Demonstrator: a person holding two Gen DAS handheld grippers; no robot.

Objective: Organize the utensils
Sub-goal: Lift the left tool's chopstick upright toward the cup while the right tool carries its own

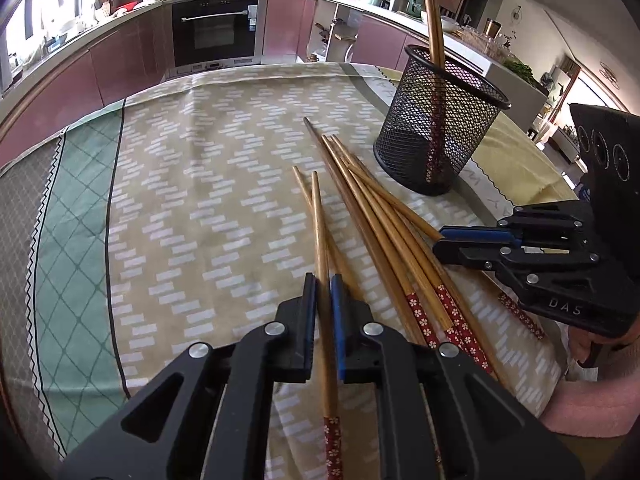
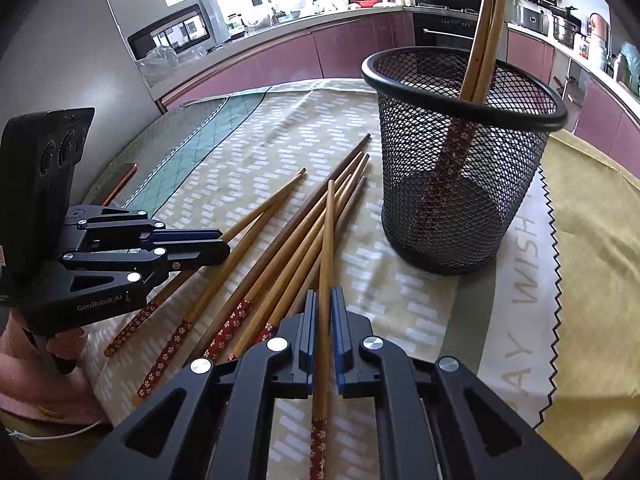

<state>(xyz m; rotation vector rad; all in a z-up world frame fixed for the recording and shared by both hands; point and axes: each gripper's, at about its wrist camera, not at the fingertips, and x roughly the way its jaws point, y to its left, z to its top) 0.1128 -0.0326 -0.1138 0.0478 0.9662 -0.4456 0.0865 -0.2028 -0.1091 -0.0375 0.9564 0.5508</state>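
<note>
A: In the left wrist view our left gripper point(image 1: 323, 288) sits at the bottom centre, pinched tight on one chopstick point(image 1: 322, 248), the pads squeezing its bare shaft above the red flowered end. We judge that hold is so the patterned end hangs free to go into the holder first, like the pair already standing there.

B: Same on the other side. In the right wrist view our right gripper point(image 2: 323, 304) is clamped on its own chopstick point(image 2: 327, 248), which runs up the middle of the frame from between the pads.

A: Outward from both, the loose chopsticks point(image 1: 372, 216) fan across the counter point(image 1: 180, 184) at centre frame, crossing one another, red ends toward us.

B: Just beyond their tips, upper right in either view, stands the black mesh holder point(image 2: 460, 184), upright, with two chopsticks point(image 2: 486, 40) leaning against its rim.

A: So each held stick lies near the holder but apart from it; in our judgement a lift and tilt comes next.
</note>
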